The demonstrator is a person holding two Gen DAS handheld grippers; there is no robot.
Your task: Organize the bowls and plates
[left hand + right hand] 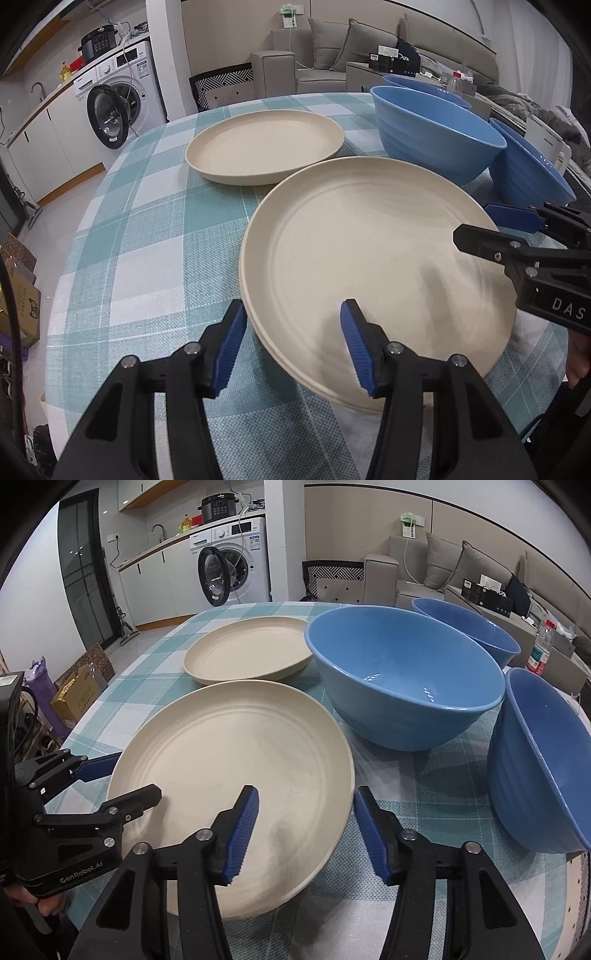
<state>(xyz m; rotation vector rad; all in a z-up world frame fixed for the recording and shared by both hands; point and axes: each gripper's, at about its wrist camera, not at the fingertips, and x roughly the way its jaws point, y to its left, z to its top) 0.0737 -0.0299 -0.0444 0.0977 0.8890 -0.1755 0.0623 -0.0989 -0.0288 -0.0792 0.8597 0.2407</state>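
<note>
A large cream plate (369, 258) (229, 782) lies nearest on the checked tablecloth (147, 240). Its left rim shows a double edge, like two plates stacked. My left gripper (293, 347) (122, 782) is open astride that left rim, one finger outside and one over the plate, pads clear of it. On the opposite side my right gripper (306, 834) (495, 229) straddles the right rim the same way, open. A second cream plate (266, 147) (247, 650) sits behind. Three blue bowls stand to the right: a middle one (436, 140) (399, 679), a far one (424, 86) (469, 627), and a tilted one (524, 170) (543, 768).
The table's rounded edge (74, 258) drops to the floor on the left, where cardboard boxes (77, 690) stand. A washing machine (236, 568) with its door open and a grey sofa (424, 568) lie beyond. A plastic bottle (541, 650) stands past the bowls.
</note>
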